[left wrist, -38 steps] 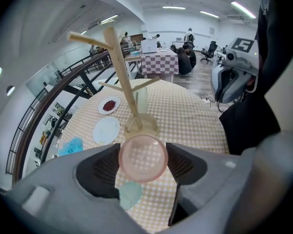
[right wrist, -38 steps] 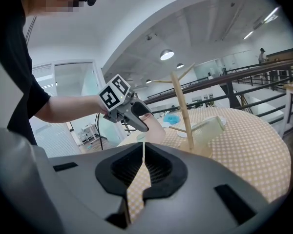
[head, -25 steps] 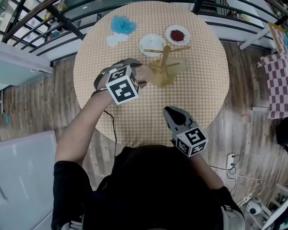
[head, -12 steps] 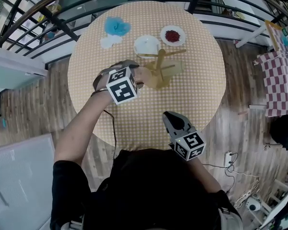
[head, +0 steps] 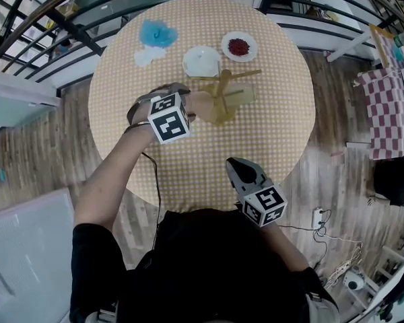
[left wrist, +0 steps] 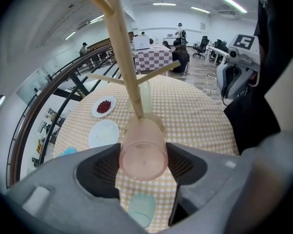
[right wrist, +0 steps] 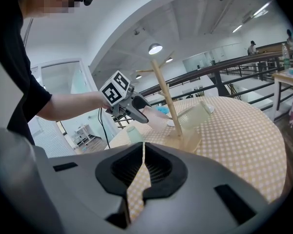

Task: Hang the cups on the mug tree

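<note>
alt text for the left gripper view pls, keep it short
The left gripper is shut on a translucent pink plastic cup, one end facing the camera, just in front of a wooden mug tree's post. Beneath, a pale green cup stands on the checked round table; a white plate lies farther off.

Translucent plastic cup (left wrist: pixel 142 152), wooden mug tree (left wrist: pixel 124 57)

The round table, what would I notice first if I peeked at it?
The wooden mug tree standing near the middle of the checked table, with a pale cup hanging on it. Right beside it, the left gripper holds a pink cup close to the pole. At the far edge sits a plate of red bits.
</note>
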The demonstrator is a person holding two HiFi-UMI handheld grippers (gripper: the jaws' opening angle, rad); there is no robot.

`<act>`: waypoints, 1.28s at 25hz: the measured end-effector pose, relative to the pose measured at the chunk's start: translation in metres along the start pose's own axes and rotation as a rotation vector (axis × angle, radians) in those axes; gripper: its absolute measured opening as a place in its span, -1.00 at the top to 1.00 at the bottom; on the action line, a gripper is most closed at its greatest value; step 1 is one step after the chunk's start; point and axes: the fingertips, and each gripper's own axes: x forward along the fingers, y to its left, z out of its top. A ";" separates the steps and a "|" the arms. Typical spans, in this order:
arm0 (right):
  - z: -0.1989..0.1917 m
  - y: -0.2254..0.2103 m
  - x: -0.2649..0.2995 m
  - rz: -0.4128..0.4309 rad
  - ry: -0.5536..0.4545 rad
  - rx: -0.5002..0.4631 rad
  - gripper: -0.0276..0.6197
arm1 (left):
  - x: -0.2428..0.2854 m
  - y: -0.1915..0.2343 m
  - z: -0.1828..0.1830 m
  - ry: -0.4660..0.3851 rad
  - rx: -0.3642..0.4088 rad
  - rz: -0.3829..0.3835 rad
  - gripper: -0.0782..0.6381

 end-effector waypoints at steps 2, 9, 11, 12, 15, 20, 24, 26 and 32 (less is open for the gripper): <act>-0.003 -0.001 0.000 -0.004 0.007 0.003 0.84 | 0.004 -0.001 -0.003 0.006 0.003 -0.006 -0.03; -0.005 -0.005 0.002 -0.017 0.015 0.015 0.84 | 0.018 0.003 -0.010 0.043 0.055 0.001 -0.03; -0.007 -0.005 0.003 -0.019 0.017 0.017 0.84 | 0.021 0.003 -0.010 0.046 0.061 0.002 -0.03; -0.008 -0.005 0.003 -0.020 0.018 0.019 0.84 | 0.022 0.003 -0.010 0.051 0.068 0.005 -0.03; -0.009 -0.005 0.003 -0.022 0.019 0.022 0.84 | 0.026 0.004 -0.012 0.070 0.092 0.015 -0.03; -0.011 -0.006 0.002 -0.028 0.019 0.028 0.84 | 0.032 0.006 -0.016 0.092 0.103 0.020 -0.02; -0.013 -0.006 0.000 -0.034 0.022 0.032 0.84 | 0.037 0.006 -0.020 0.110 0.112 0.030 -0.02; -0.014 -0.007 -0.001 -0.036 0.022 0.033 0.84 | 0.037 0.007 -0.021 0.112 0.117 0.034 -0.02; -0.016 -0.006 -0.002 -0.037 0.025 0.036 0.84 | 0.037 0.009 -0.020 0.116 0.140 0.055 -0.02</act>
